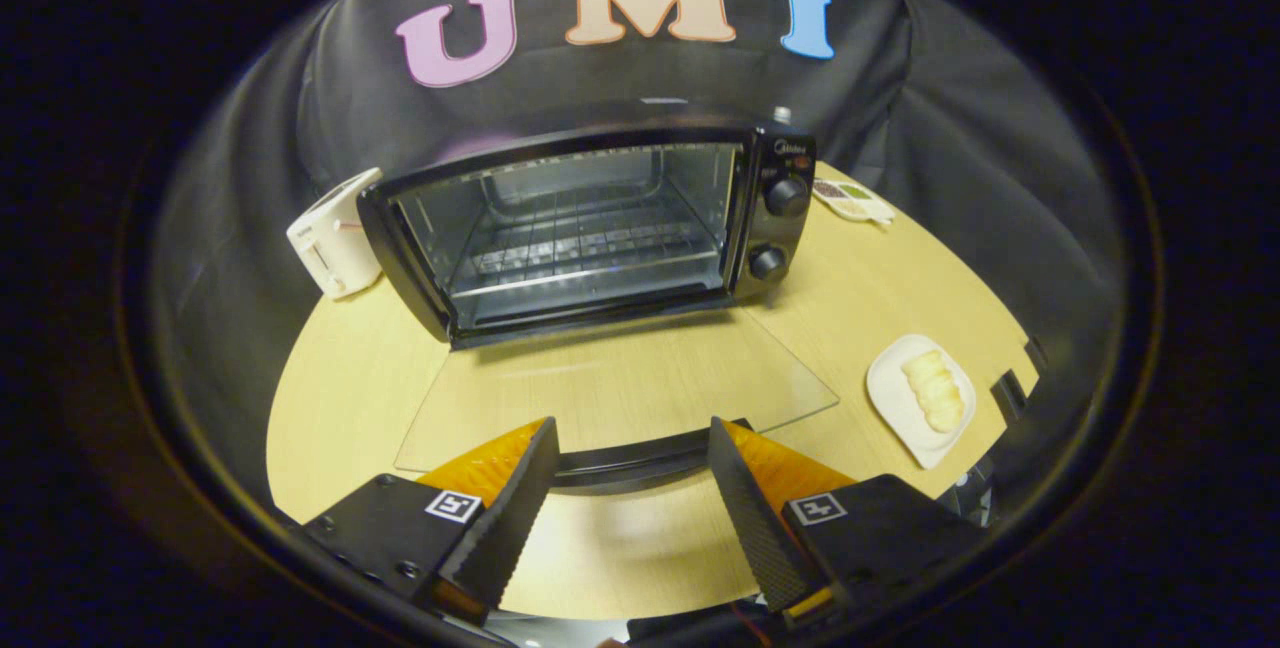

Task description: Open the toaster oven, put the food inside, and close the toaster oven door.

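gripper view: my gripper (633, 488) gapes empty over the lowered glass door (615, 393) of the toaster oven (590, 228). food (933, 390) sits on a plate (890, 398) at right; looks soft, light, crumbly, so i'd pinch it gently across its middle.

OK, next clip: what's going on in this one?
A person is working a handheld gripper at a toaster oven on a wooden table. The oven's glass door is already folded down flat, and its handle lies between the open fingers, which aren't pressing on it. The rack inside looks bare. The food sits on a white plate off to the right, not yet picked up.
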`<state>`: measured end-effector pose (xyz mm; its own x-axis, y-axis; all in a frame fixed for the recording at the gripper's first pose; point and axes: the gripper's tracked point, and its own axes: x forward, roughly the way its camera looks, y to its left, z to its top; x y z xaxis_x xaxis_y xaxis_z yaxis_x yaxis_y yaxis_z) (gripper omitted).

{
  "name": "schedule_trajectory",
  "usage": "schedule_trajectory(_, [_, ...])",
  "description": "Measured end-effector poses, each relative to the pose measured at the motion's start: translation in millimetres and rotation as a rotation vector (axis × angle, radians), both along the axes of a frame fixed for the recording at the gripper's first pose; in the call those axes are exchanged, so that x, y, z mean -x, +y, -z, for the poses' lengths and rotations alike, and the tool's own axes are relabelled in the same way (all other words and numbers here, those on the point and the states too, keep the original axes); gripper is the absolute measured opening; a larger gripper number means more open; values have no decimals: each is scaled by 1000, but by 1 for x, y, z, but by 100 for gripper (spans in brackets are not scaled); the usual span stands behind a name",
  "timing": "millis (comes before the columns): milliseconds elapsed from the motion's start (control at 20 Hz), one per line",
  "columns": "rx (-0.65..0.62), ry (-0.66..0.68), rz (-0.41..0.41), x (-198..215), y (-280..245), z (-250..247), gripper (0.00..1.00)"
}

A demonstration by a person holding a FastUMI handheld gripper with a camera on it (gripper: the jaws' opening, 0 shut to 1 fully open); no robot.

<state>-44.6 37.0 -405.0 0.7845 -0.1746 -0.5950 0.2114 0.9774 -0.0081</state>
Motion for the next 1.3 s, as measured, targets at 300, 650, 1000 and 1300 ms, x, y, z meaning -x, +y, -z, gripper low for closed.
schedule_trajectory(300, [-13,107,-21,1,-6,32,95])
schedule_trajectory(650, [-28,127,16,-2,-18,35,95])
schedule_trajectory(1000, [-74,107,58,-4,-23,29,95])
schedule_trajectory(1300, [-191,30,138,-9,-41,-3,97])
